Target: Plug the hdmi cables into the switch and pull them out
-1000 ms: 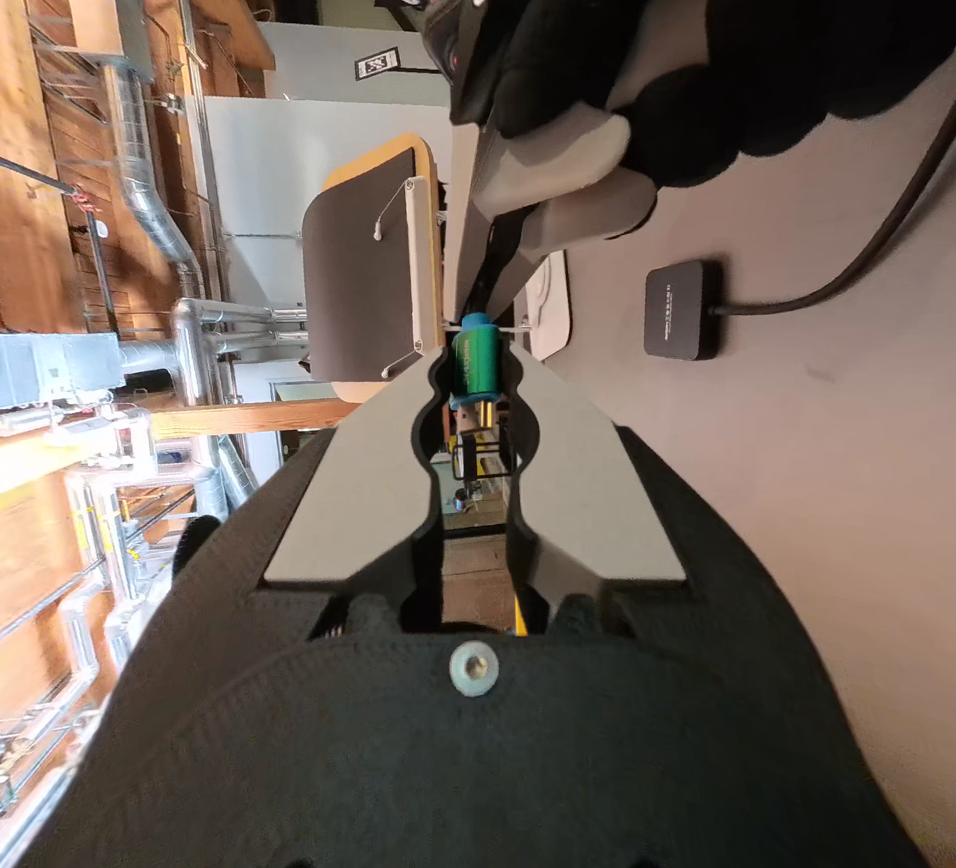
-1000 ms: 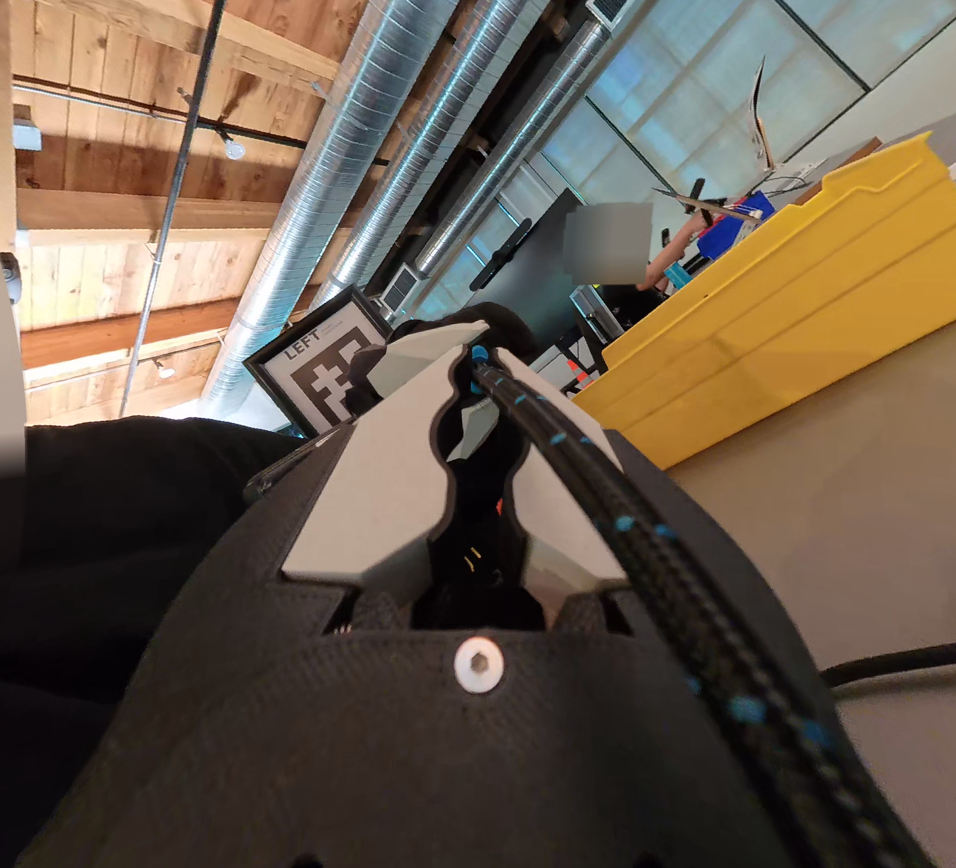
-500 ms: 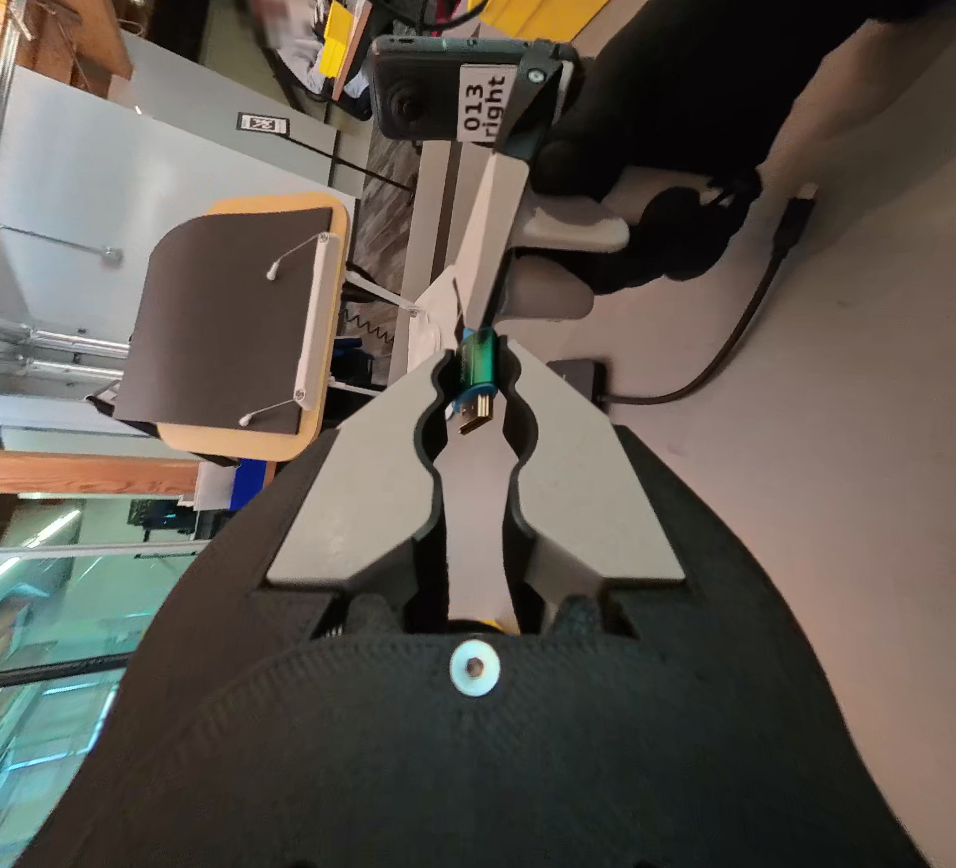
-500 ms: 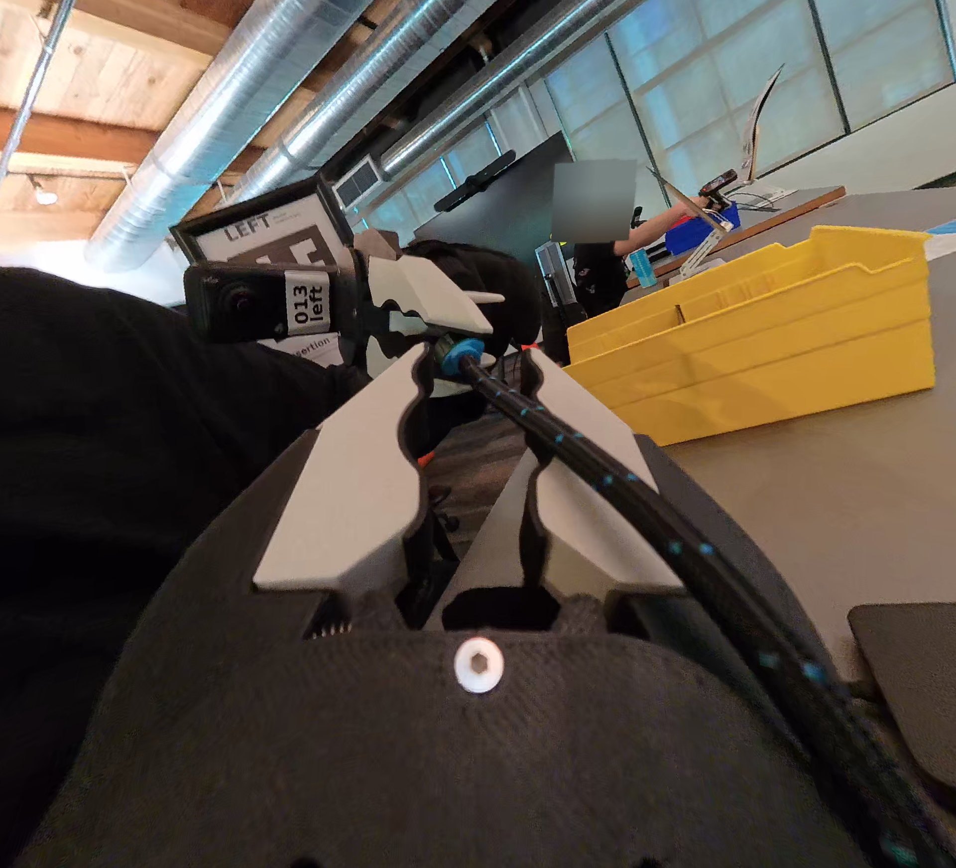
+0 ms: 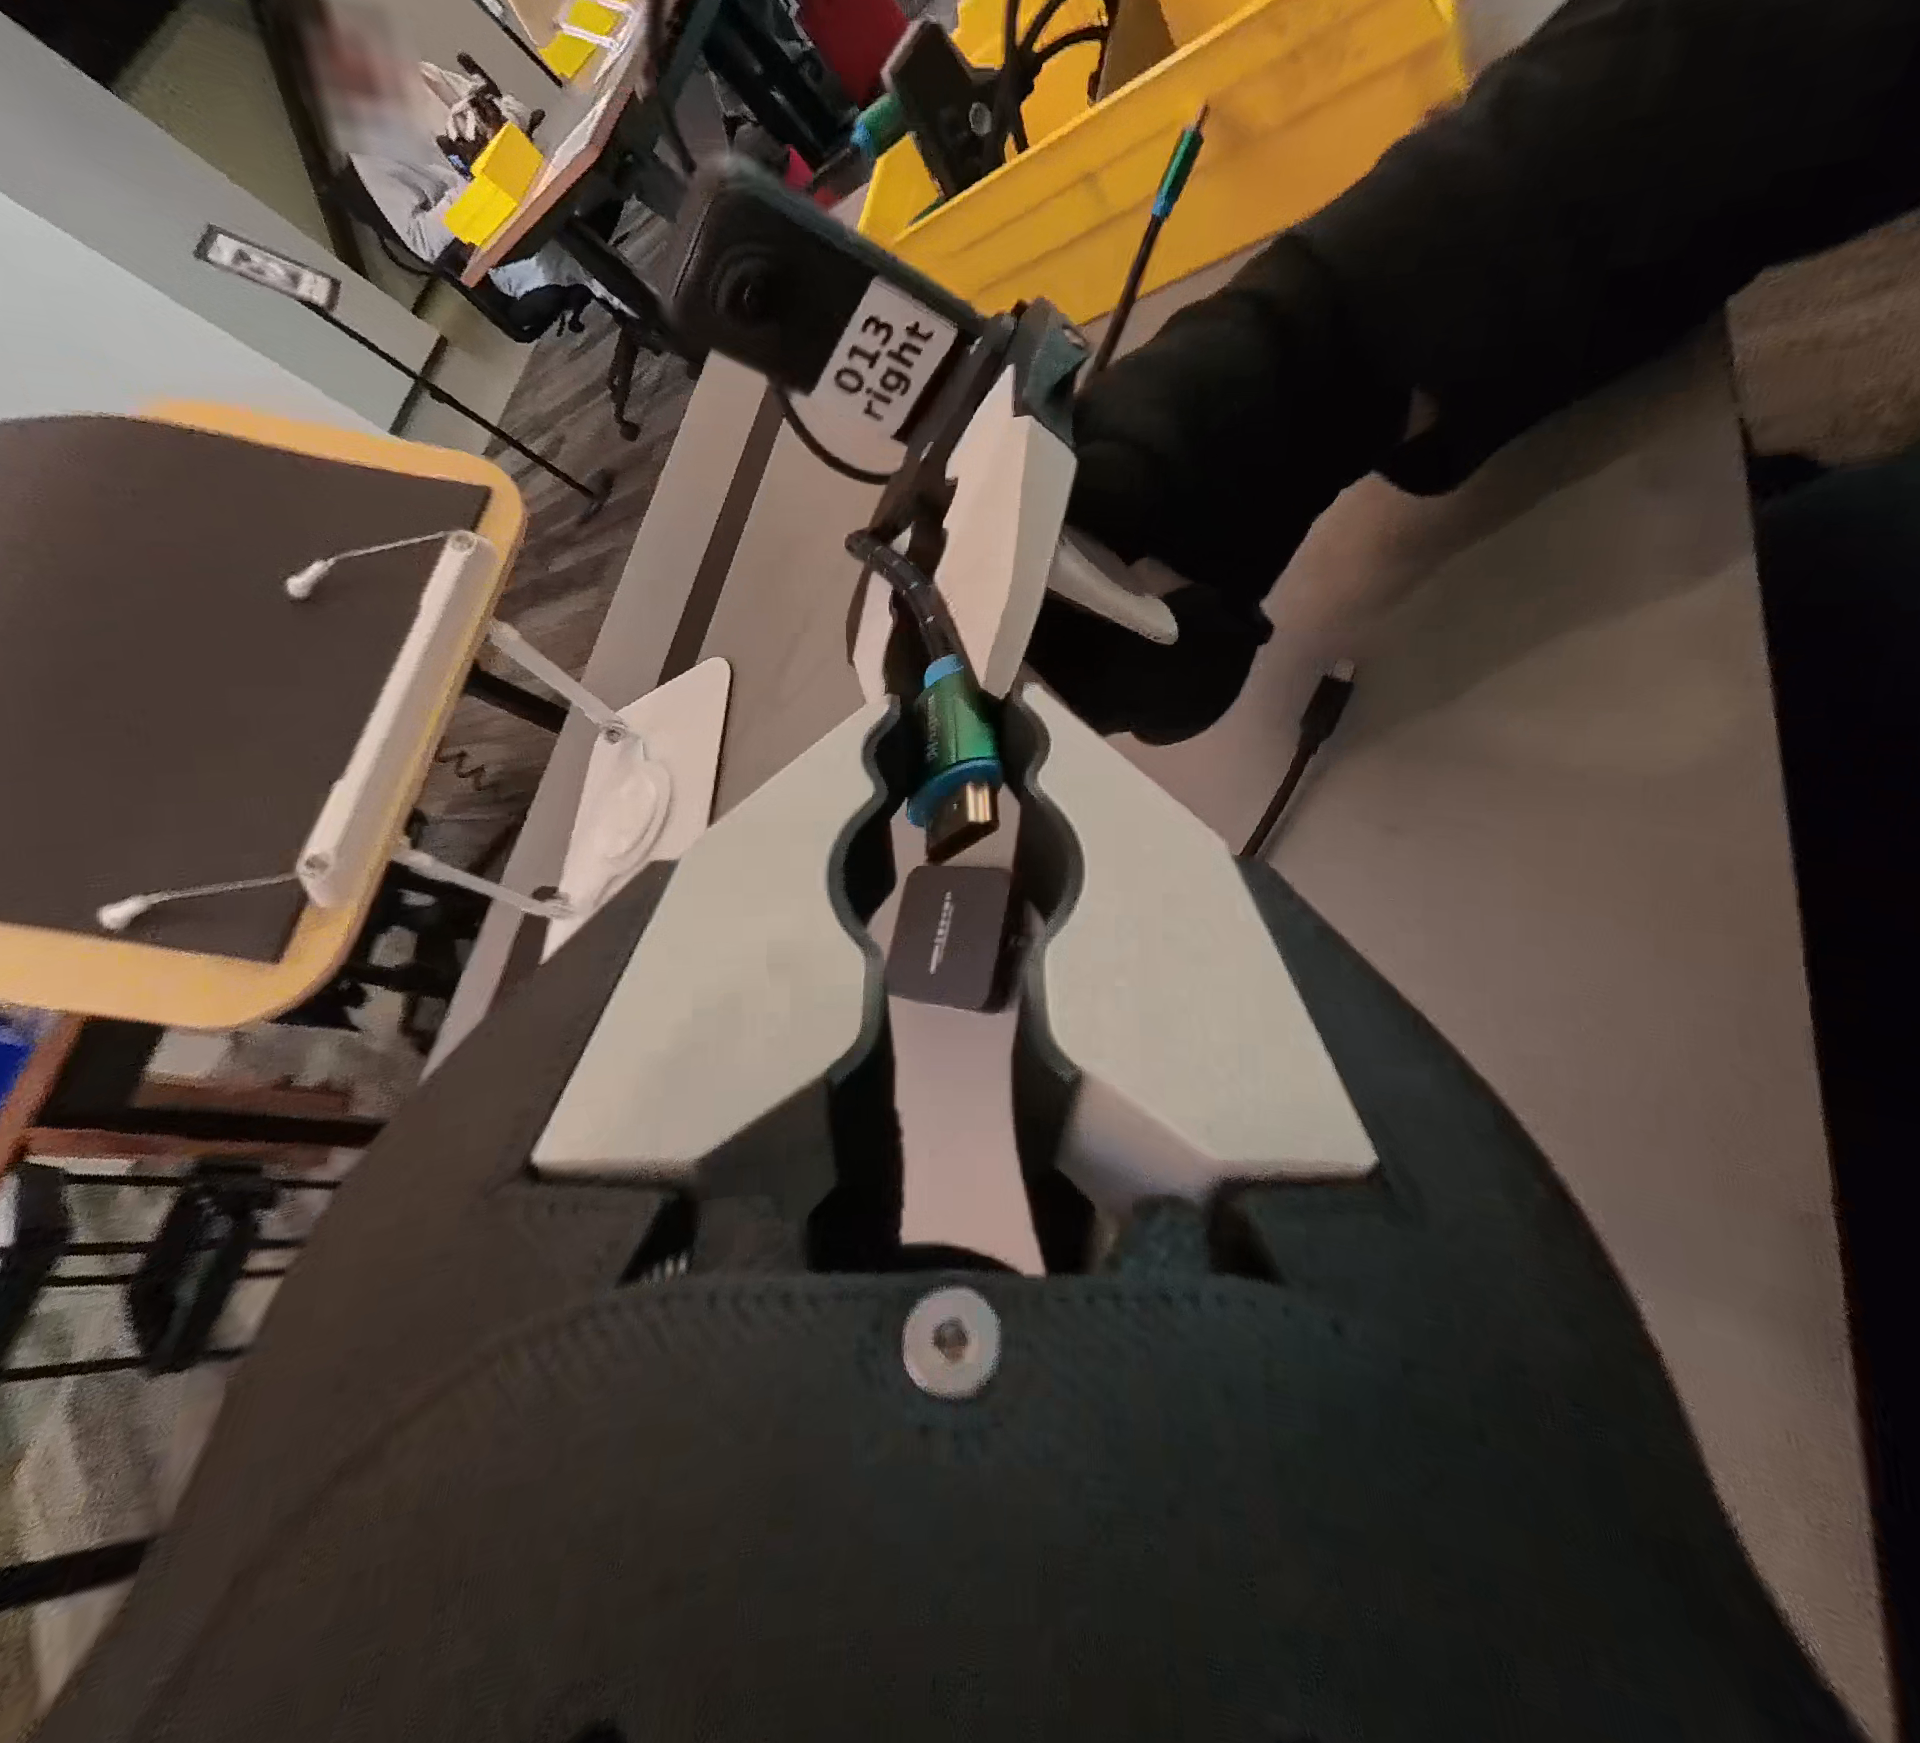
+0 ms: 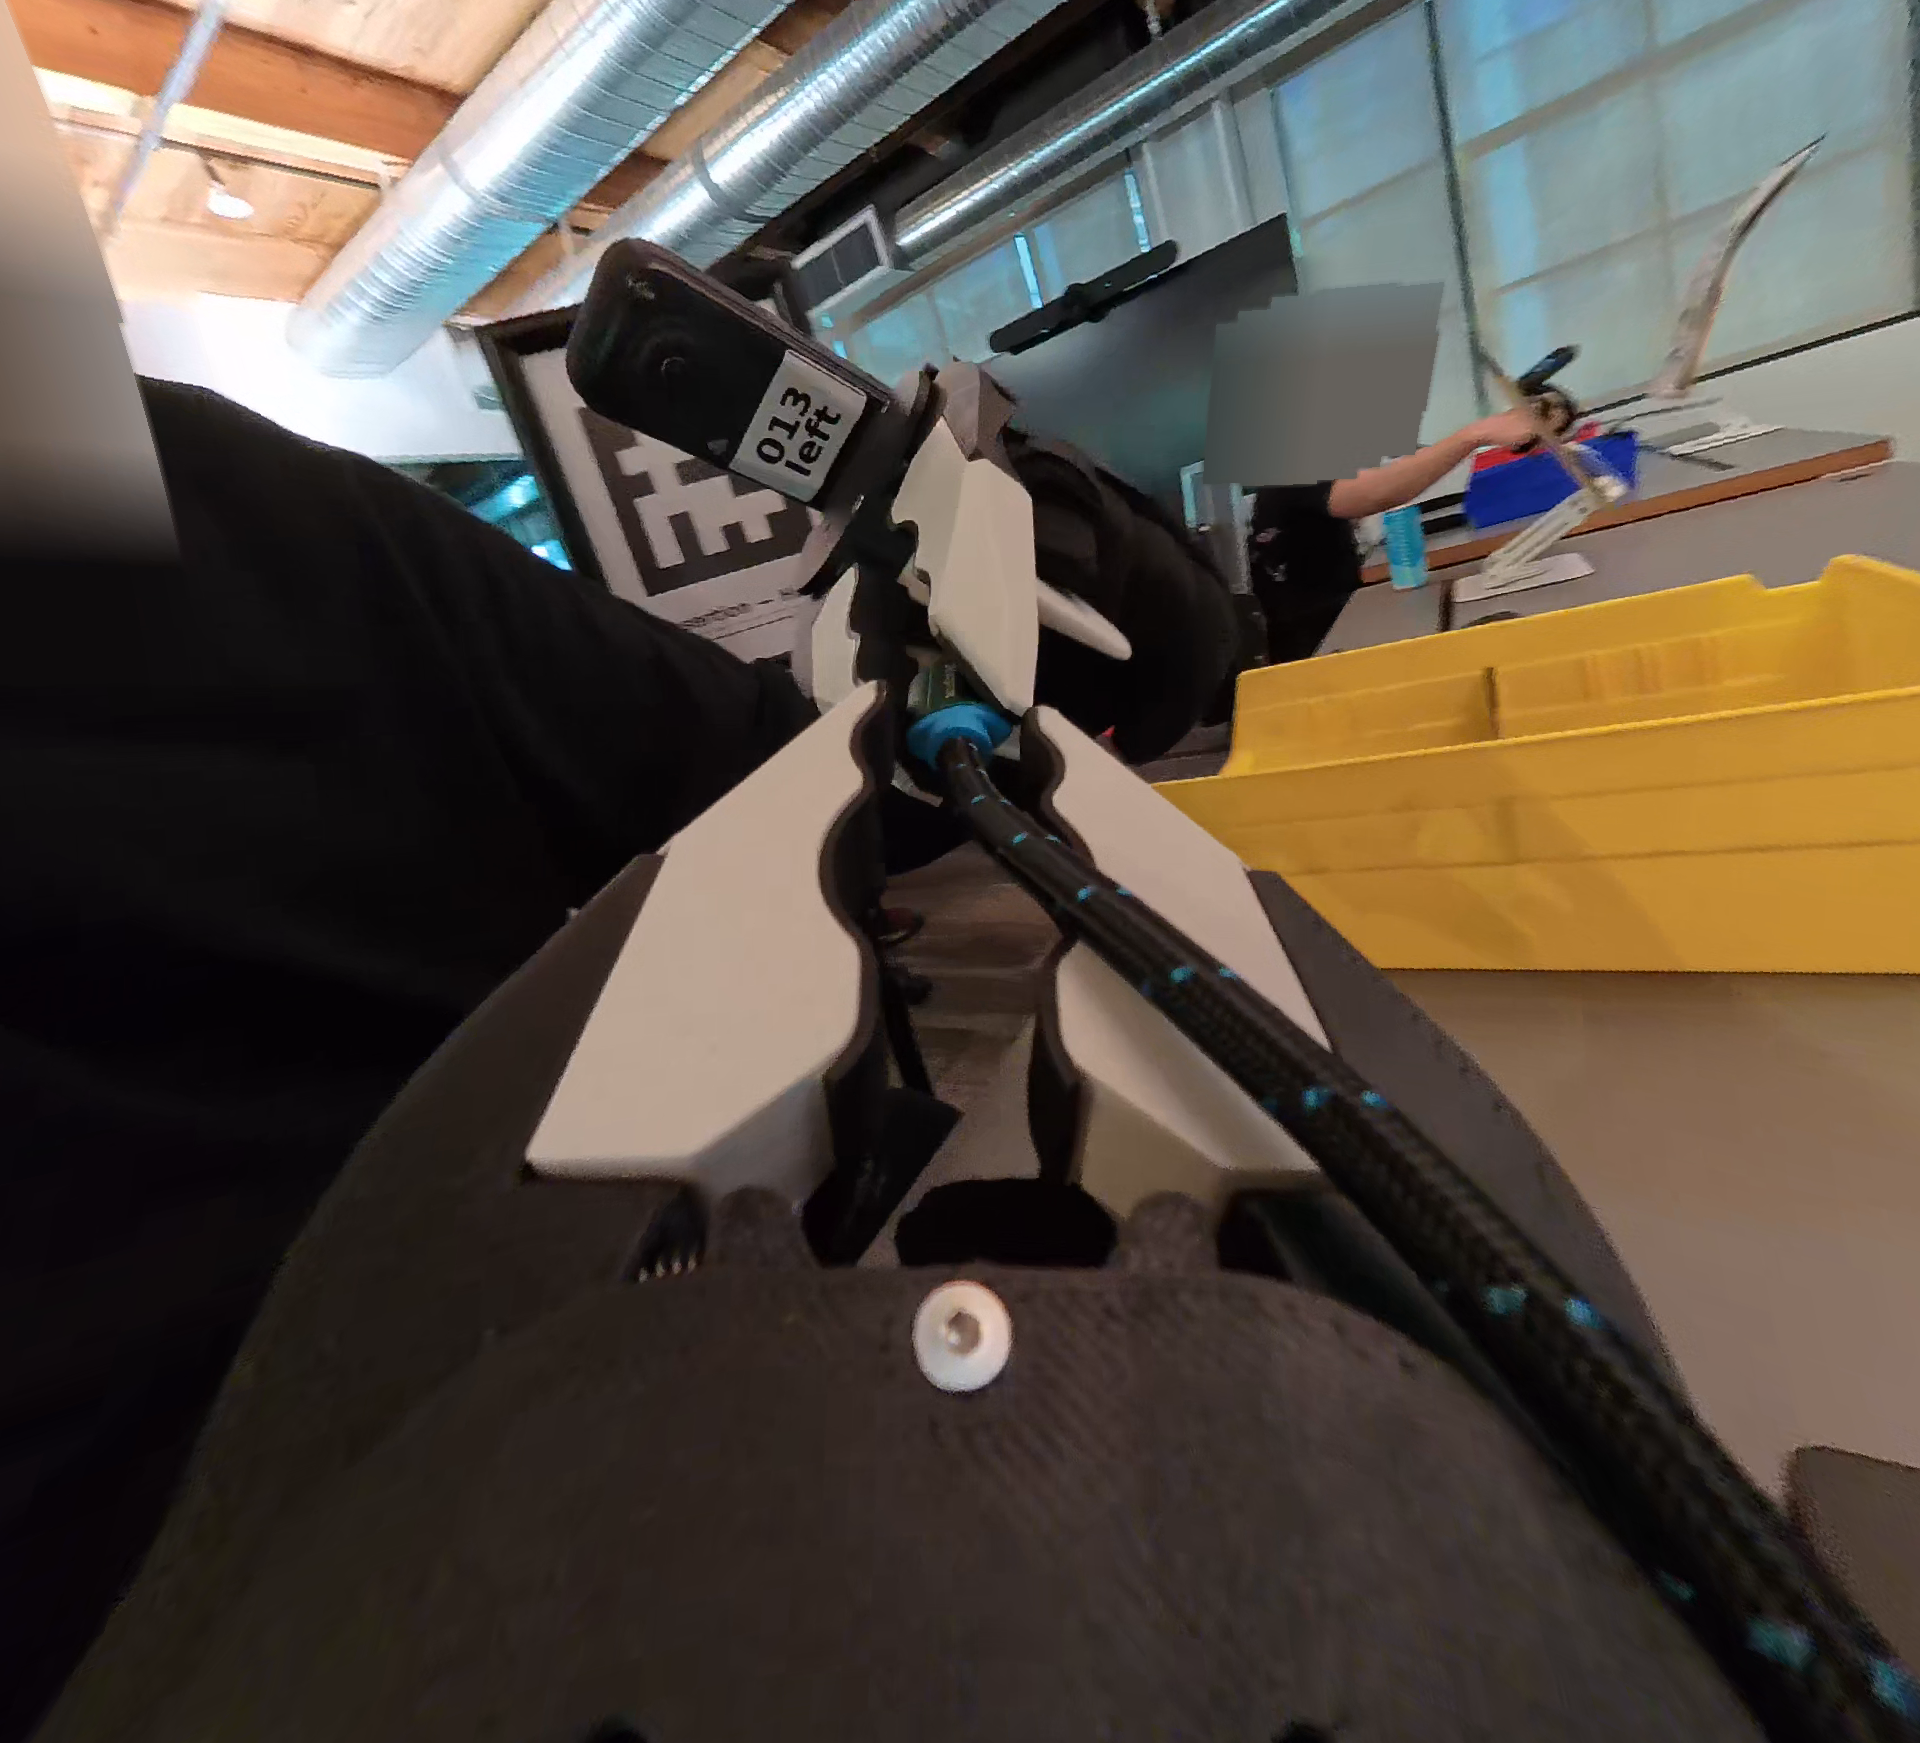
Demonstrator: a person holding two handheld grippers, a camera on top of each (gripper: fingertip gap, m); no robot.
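A green HDMI plug [image 5: 951, 743] with blue collars and a gold tip sits between the tips of my left gripper [image 5: 951, 732], which is shut on it. The tip points down at the small black switch [image 5: 951, 940] on the grey table [image 5: 1507, 862], a short gap away. My right gripper [image 6: 948, 711] grips the plug's rear blue collar [image 6: 956, 725]. The braided black cable [image 6: 1299, 1080] trails back over its right finger. The right gripper's fingers [image 5: 1003, 530] face mine in the left wrist view.
A yellow bin [image 5: 1247, 114] with cables and another switch stands at the far side, also in the right wrist view [image 6: 1558, 810]. The switch's thin black cable [image 5: 1314, 727] lies on the table. A black mat [image 5: 1839, 862] lies at the right. A chair [image 5: 208, 675] stands off the table's edge. From either gripper's tips it is about 20 cm to the small black switch [image 5: 951, 940].
Both grippers have swung round together with the plug. The switch, earlier off to the right, now lies right under the plug's tip. The right jaws stand wider than one second ago.
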